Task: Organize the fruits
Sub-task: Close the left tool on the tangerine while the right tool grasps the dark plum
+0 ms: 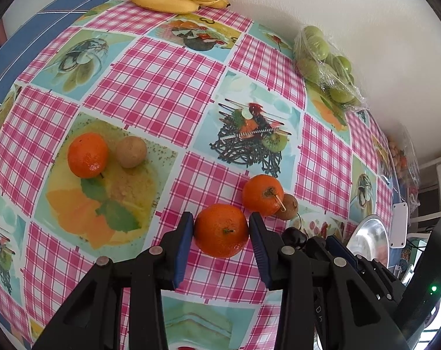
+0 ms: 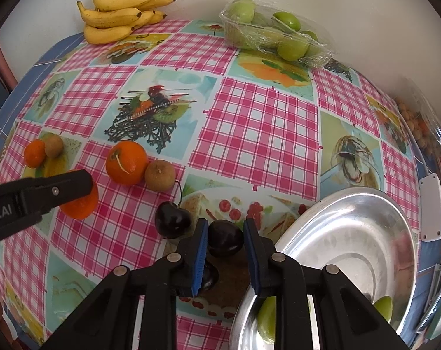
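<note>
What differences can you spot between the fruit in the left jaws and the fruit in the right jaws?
The mandarin is bright orange; the cherry is almost black. The mandarin fills a wide gap between the left gripper's jaws; the cherry sits in a narrower gap in the right gripper. The mandarin's skin is dimpled with a green stem scar; the cherry's is smooth and glossy. Both are round and rest on the tablecloth.

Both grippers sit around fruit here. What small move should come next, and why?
Probably lift the right gripper and carry its dark cherry over the metal bowl just beside it. Its pads already press the cherry's sides, and the bowl holds green fruit. The left gripper likewise grips a mandarin, so it could follow.
</note>
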The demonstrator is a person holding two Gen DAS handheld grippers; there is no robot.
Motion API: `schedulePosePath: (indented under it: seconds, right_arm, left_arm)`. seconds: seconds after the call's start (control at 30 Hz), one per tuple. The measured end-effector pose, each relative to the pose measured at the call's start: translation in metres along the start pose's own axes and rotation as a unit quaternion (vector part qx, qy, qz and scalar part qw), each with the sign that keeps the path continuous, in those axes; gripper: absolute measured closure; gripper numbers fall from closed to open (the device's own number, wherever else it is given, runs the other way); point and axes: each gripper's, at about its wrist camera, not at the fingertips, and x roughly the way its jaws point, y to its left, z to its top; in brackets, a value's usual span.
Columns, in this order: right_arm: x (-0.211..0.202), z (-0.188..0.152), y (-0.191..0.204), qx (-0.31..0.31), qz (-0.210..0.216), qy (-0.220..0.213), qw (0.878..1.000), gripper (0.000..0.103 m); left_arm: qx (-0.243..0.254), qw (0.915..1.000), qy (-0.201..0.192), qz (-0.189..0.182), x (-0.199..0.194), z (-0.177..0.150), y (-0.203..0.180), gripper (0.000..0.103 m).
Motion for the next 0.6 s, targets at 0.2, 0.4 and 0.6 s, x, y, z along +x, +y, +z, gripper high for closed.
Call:
schedulePosePath:
  seconds: [0.2, 0.4, 0.6]
  right_arm:
    - [-0.001, 0.0, 0.0, 0.005, 0.003, -0.002, 1.0, 0.077]
    - [-0.006, 0.001, -0.002, 0.013, 0.006, -0.01, 1.0, 0.077]
    - [-0.026, 0.006, -0.006, 0.019, 0.008, -0.035, 0.999, 0.077]
  left_arm:
    - [-0.003, 1.0, -0.006, -0.002, -0.003, 0.001, 0.001, 0.062]
    - [-0.006, 0.9999, -0.013, -0.008, -0.008, 0.002, 0.004, 0.062]
    - [-0.002, 0.9993, -0.032, -0.017, -0.021, 0.003, 0.003, 0.062]
